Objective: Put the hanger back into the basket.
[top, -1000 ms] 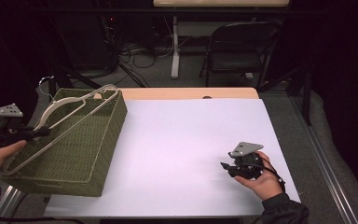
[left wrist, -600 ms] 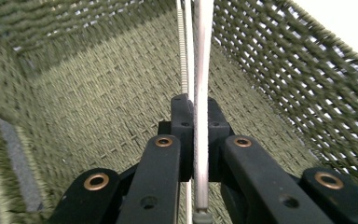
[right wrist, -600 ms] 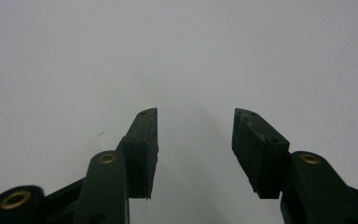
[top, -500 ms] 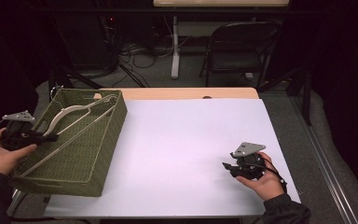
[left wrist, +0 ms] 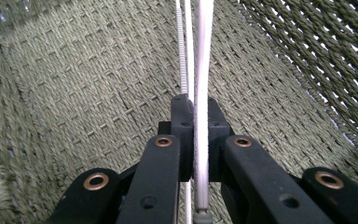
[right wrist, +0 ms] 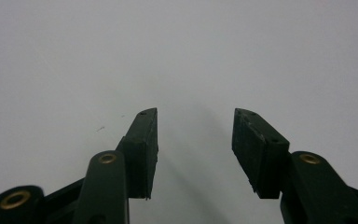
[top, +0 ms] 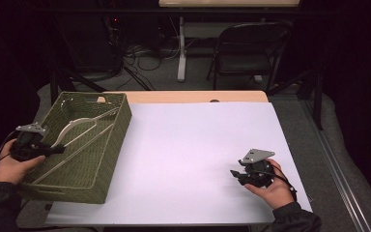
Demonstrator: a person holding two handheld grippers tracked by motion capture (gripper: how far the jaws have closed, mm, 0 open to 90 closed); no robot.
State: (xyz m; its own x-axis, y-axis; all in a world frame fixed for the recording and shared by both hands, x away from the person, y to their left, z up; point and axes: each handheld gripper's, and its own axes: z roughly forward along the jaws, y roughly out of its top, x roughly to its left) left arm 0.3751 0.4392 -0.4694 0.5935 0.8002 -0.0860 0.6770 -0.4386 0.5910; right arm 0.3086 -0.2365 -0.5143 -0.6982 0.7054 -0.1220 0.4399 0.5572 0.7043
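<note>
I hold the white hanger (left wrist: 200, 93) clamped in my left gripper (top: 53, 149), inside the woven basket (top: 104, 159) at the table's left edge; right gripper (right wrist: 195, 140) rests half-open. Next, release it.

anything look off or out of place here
Nothing is spilled or broken. One oddity: the green woven basket hangs partly past the table's left edge. The left gripper is shut on a white clothes hanger inside it; the right gripper rests open and empty on the table.
</note>
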